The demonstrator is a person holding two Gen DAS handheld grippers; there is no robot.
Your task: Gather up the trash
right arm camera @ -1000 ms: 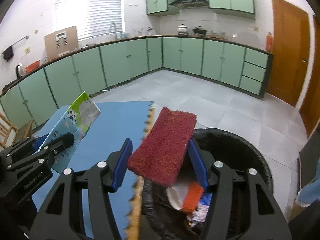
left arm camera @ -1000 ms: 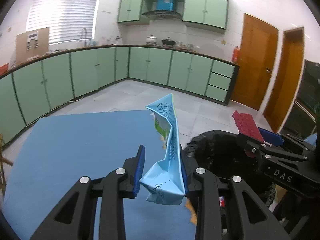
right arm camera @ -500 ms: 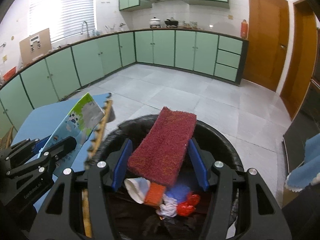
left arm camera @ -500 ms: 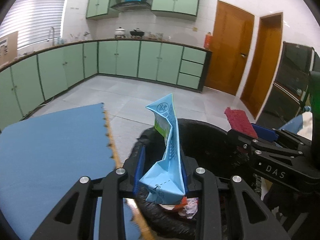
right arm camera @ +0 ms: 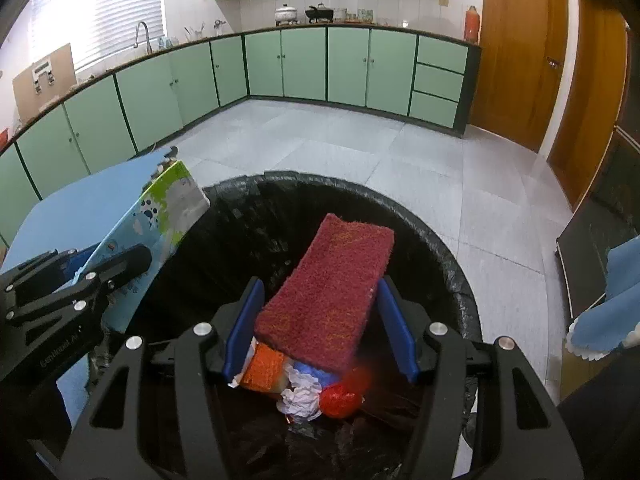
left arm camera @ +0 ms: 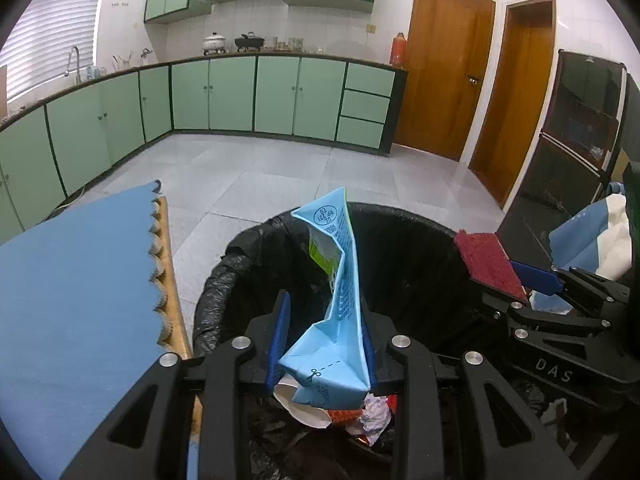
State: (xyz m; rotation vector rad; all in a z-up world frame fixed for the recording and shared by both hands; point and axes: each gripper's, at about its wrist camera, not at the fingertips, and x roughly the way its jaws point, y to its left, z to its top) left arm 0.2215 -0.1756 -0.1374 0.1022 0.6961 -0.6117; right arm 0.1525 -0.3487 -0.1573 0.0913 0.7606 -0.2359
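Note:
A crushed light-blue drink carton (left arm camera: pixel 340 280) stands upright in my left gripper (left arm camera: pixel 324 320), which is shut on its folded base. It hangs over the left part of a black-lined trash bin (left arm camera: pixel 224 280). My right gripper (right arm camera: pixel 320 312) is shut on a dark red scouring pad (right arm camera: pixel 332 280), tilted up over the middle of the bin (right arm camera: pixel 420 232). Inside the bin lie crumpled white paper (right arm camera: pixel 300 396), a red ball (right arm camera: pixel 340 400) and an orange piece (right arm camera: pixel 266 368). Each gripper shows in the other's view: the right gripper (left arm camera: pixel 516 280) and the left gripper (right arm camera: pixel 116 268).
A table with a blue mat (left arm camera: pixel 72 280) and a wooden edge stands directly left of the bin. Green cabinets (left arm camera: pixel 280 96) line the far walls across a grey tiled floor. A dark cabinet (left arm camera: pixel 580 152) and a blue and white cloth (left arm camera: pixel 588 240) are on the right.
Both grippers have moved off the blue table to the right and sunk, so they now hang over the bin's mouth. The carton and the pad have stayed gripped.

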